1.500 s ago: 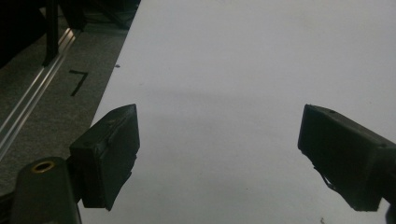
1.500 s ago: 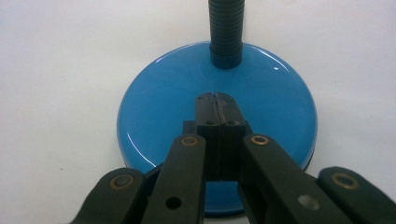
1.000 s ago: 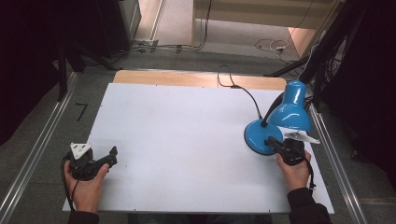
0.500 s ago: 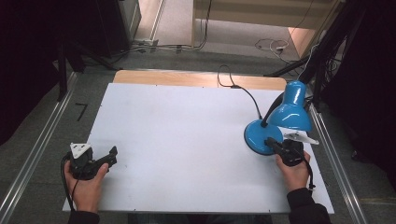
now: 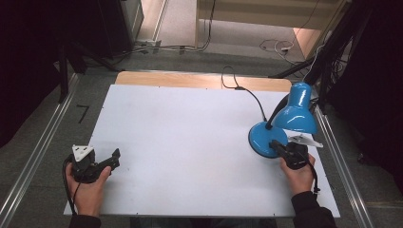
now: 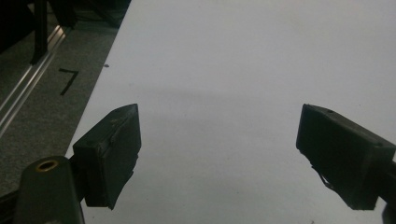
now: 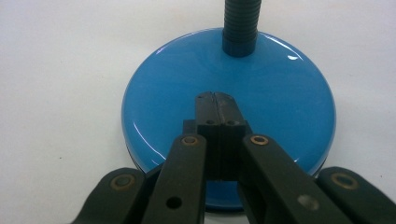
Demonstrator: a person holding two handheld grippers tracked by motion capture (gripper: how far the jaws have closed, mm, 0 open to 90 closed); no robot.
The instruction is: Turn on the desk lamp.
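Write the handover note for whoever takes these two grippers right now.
Right gripper: jaws shut together, tips over the lamp base, gripping nothing; whether they press on it cannot be told.
Left gripper: open, holding nothing, low over the bare near-left part of the table.
Blue desk lamp: upright near the table's right edge, shade tipped down, cord running off the far side.
Done: right gripper brought to the base.
Left: probably whatever is meant at the base.

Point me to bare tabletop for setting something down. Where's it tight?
Free: the wide white stretch of the table between the left claw and the lamp base, back to the wooden strip. Crowded: the right edge, with lamp shade, its cord and the shut right claw over the base.
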